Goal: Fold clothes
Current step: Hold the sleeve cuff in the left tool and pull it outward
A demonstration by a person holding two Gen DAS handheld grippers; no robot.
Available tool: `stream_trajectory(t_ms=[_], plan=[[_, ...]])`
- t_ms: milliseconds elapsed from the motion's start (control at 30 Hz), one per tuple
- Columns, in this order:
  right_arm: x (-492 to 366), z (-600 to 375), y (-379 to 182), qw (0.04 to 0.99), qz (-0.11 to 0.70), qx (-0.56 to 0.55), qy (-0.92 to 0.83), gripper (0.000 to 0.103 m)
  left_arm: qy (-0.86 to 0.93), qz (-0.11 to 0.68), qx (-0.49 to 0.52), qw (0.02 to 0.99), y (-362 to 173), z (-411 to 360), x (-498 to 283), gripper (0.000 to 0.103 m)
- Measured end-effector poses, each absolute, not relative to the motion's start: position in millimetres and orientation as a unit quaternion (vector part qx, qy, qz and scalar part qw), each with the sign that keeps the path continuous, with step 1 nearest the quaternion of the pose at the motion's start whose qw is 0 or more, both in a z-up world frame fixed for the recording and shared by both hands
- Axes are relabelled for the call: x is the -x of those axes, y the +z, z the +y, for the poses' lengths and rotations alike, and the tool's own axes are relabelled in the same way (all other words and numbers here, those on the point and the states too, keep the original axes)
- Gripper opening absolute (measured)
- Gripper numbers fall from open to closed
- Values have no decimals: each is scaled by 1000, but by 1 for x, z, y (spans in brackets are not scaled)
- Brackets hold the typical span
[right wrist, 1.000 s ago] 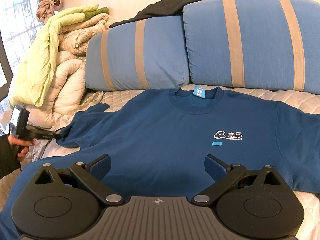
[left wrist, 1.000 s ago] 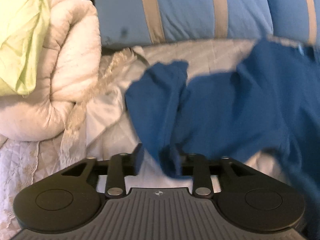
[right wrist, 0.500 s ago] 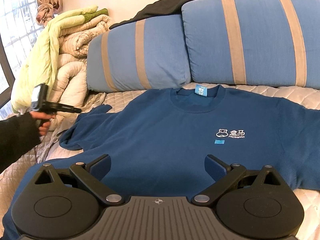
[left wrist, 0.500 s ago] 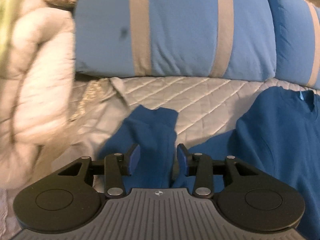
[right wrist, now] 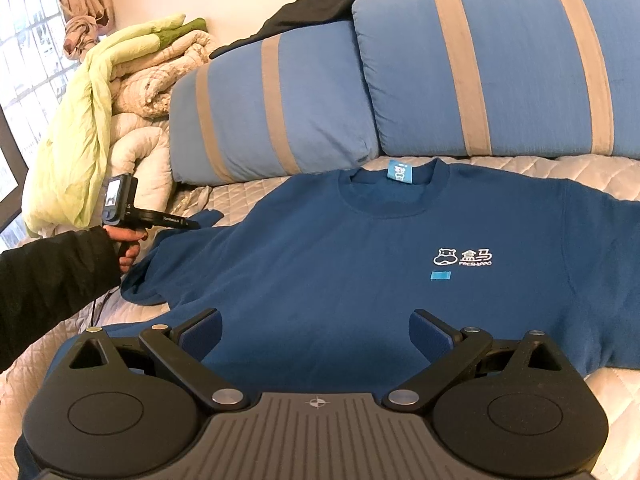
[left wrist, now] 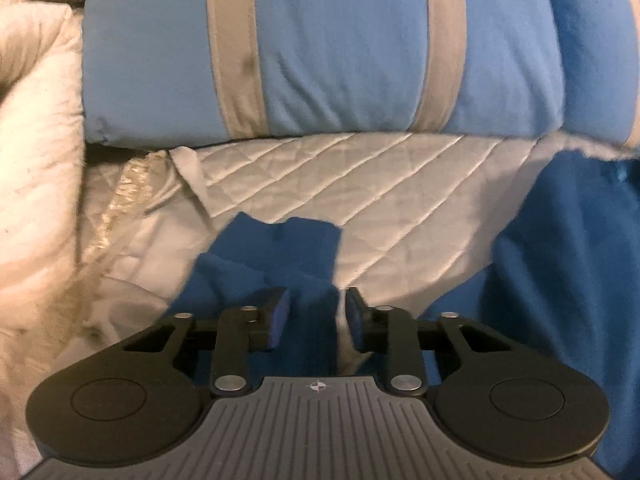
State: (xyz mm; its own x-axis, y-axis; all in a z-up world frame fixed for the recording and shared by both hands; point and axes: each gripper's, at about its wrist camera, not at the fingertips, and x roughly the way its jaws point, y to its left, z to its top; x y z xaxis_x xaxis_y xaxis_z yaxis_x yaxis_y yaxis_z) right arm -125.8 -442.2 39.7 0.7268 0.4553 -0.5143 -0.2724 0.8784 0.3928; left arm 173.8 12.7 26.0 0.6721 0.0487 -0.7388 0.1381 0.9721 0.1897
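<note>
A dark blue sweatshirt (right wrist: 340, 260) with a white chest logo lies face up on the quilted bed, collar toward the pillows. Its left sleeve (left wrist: 288, 248) lies stretched out on the bedspread. My left gripper (left wrist: 316, 312) is low over that sleeve with its jaws closing; the sleeve fabric runs between them, and a thin strip of bedspread still shows beside the right pad. The right wrist view shows the left gripper (right wrist: 188, 223) at the sleeve, held in a hand. My right gripper (right wrist: 316, 328) hovers open above the shirt's lower front, with nothing between its fingers.
Two blue pillows with tan stripes (right wrist: 280, 108) (right wrist: 500, 60) line the far edge of the bed. Folded cream quilts (right wrist: 136, 148) and a green blanket (right wrist: 76, 140) are piled at the left by a window. A black garment (right wrist: 320, 4) lies on top of the pillows.
The left gripper has moved along the sleeve toward the pillows and sunk closer to the bed. The sleeve now lies flatter, and the left jaws have narrowed around it. The right gripper has stayed put.
</note>
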Motion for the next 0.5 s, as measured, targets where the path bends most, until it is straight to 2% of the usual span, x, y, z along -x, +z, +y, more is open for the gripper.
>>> stream_trajectory(t_ms=[67,200,500], plan=[[126,-442,40,918,312,-146,197,100,-14,401,-124,908,28,12,-174,8],[127,-442,40,920,310,-144,192,100,6,378,-125,917,45,17,-166,7],[129,-439,42,924,308,-132,185,100,28,261,-123,957,135,59,-96,6]])
